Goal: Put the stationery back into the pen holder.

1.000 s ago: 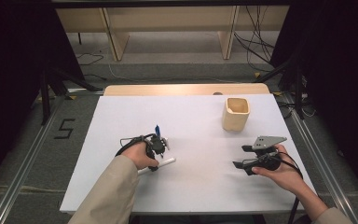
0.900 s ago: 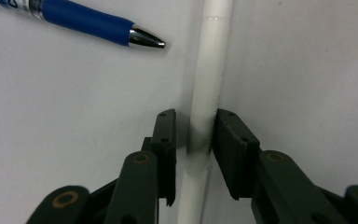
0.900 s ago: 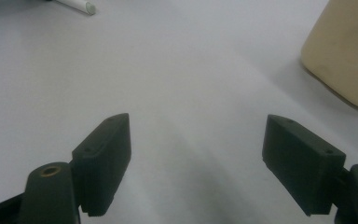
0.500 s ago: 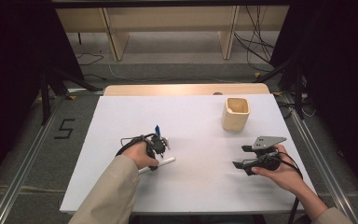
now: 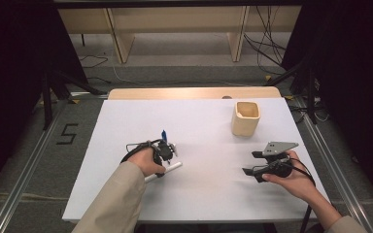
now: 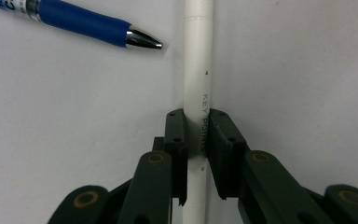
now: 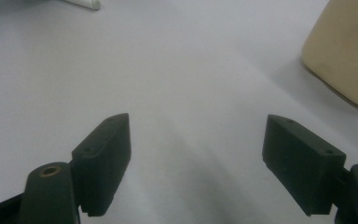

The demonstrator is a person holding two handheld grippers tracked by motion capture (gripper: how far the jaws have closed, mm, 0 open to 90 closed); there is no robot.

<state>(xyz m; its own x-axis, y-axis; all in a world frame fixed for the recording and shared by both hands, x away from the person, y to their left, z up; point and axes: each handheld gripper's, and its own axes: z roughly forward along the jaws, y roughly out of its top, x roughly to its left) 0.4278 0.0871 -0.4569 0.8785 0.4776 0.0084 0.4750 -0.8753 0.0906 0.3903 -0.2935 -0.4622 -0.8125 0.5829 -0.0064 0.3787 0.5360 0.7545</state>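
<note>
Two pens [image 6: 198,70], one cup [image 5: 245,118]

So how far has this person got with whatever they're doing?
Nothing looks finished: the beige cup seems empty. In hand: the left hand-held gripper is clamped on a white pen lying on the table. Left, I'd guess: the blue pen, while the right hand-held gripper is open.

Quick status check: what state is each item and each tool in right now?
White pen: lying on the table, clamped.
Blue pen: lying loose on the table, tip near the white pen.
Beige cup: upright, untouched.
Left tool: shut on the white pen.
Right tool: open, holding nothing, above the table.
</note>
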